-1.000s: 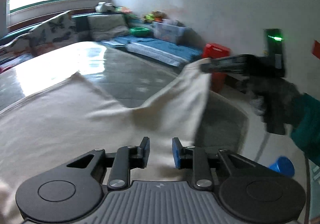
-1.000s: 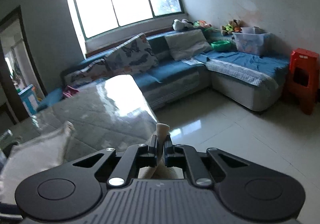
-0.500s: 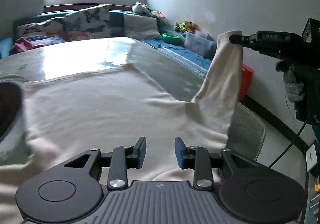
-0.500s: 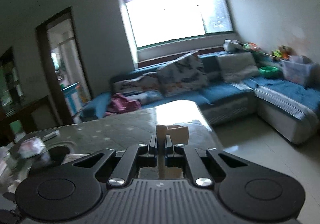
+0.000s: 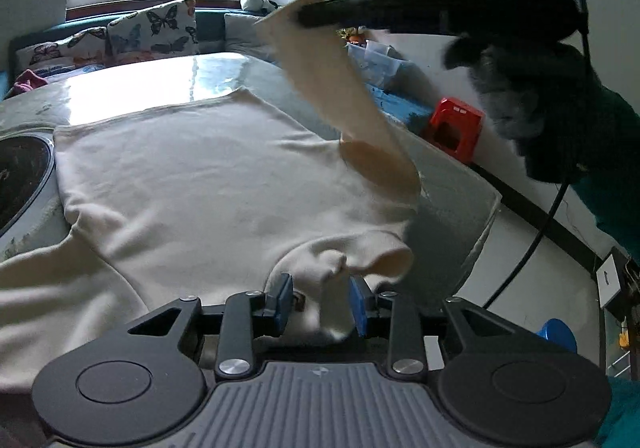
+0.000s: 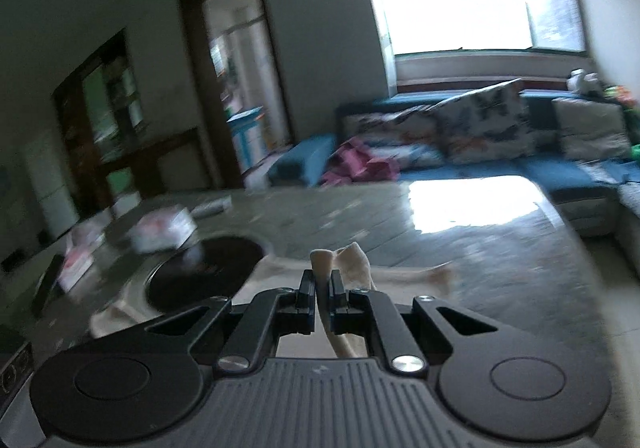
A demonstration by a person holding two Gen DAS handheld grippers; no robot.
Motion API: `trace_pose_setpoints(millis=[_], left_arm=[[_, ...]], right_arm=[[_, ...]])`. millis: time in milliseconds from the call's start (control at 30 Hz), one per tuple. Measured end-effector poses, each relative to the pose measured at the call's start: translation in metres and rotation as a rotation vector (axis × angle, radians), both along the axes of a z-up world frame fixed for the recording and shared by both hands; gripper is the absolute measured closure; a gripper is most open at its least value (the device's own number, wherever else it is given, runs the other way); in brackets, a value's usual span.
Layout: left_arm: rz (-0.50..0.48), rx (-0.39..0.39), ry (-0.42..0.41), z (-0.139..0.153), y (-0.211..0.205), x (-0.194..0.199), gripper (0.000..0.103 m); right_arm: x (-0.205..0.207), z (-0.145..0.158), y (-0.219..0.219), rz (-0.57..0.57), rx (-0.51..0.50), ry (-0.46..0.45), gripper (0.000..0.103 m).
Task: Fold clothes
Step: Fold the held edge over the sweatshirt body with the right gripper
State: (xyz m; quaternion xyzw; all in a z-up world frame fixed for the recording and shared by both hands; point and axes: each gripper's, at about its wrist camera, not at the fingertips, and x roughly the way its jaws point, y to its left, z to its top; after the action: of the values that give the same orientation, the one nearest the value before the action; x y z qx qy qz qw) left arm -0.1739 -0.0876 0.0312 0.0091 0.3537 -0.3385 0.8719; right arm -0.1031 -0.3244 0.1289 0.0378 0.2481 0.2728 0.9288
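Note:
A cream long-sleeved top (image 5: 208, 175) lies spread on the glossy table (image 5: 160, 75). My left gripper (image 5: 320, 302) is open just above the near edge of the top, with a bunched fold of cloth between its blue pads. My right gripper (image 6: 322, 294) is shut on the cuff of the right sleeve (image 6: 352, 260). In the left wrist view the right gripper (image 5: 320, 13) holds that sleeve (image 5: 340, 87) lifted high above the table, over the body of the top.
A dark round inset (image 5: 20, 171) sits in the table at the left, also in the right wrist view (image 6: 208, 268). Packets and a remote (image 6: 160, 228) lie at the table's far left. A blue sofa (image 6: 480, 167), a red stool (image 5: 456, 127) and a blue cup (image 5: 558, 334) stand beyond the table.
My right gripper has carried the sleeve up and leftwards over the top. My left gripper has moved forward so a fold of cloth now lies between its pads.

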Motion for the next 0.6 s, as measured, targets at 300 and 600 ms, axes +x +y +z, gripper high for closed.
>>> trace_pose_setpoints(millis=[300, 600], left_arm=[[-0.021, -0.025, -0.015, 0.005, 0.003, -0.004, 0.068], [0.001, -0.04, -0.035, 0.01, 0.007, 0.006, 0.068]], right_arm=[[-0.003, -0.04, 0.065, 0.194, -0.018, 0.128, 0.091], [-0.033, -0.039, 0.027, 0.188, -0.116, 0.132, 0.088]])
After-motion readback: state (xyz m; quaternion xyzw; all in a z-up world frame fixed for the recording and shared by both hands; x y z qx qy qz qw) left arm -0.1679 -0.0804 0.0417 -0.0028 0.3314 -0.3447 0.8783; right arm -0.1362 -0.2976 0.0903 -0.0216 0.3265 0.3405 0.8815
